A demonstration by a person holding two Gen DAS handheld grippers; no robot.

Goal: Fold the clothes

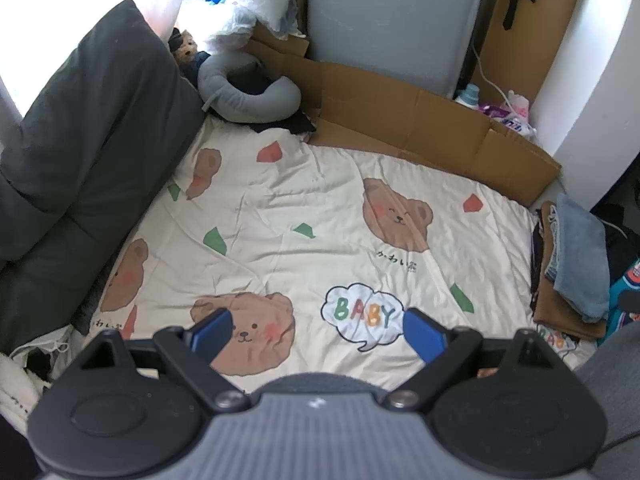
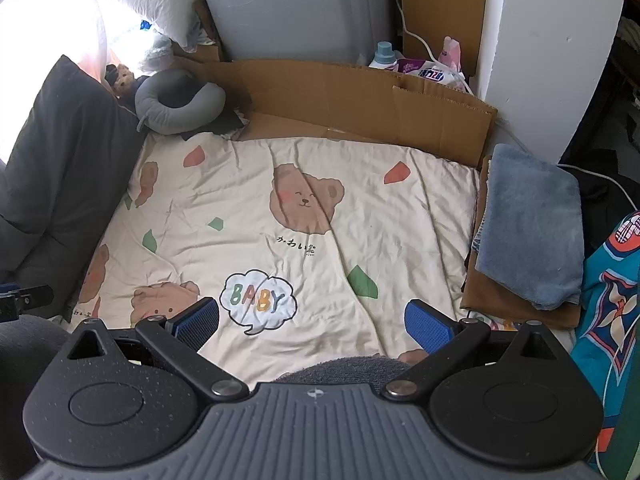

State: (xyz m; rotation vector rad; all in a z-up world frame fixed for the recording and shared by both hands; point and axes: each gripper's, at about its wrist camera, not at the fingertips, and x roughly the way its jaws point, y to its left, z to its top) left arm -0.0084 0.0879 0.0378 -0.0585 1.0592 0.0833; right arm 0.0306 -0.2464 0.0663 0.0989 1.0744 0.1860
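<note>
Left tongs: released, blue pads spread wide, nothing between them, hovering over the bed.
Right tongs: released as well, pads wide apart and empty (the left tongs' black edge shows at 9 o'clock in this view).
Bedspread: cream, printed with bear faces, leaves and a "BABY" bubble; wrinkled, bare in the middle.
Clothes: a folded stack at 3 o'clock on the bed's edge, a grey-blue fleecy piece on top of a brown one; just beside it, a teal patterned garment at 4 o'clock.
Dark grey cushions: at 9 to 10 o'clock along the bed.
Neck pillow: grey, at 11 o'clock, a small teddy beside it.
Cardboard: at 12 o'clock, standing along the far edge.
</note>
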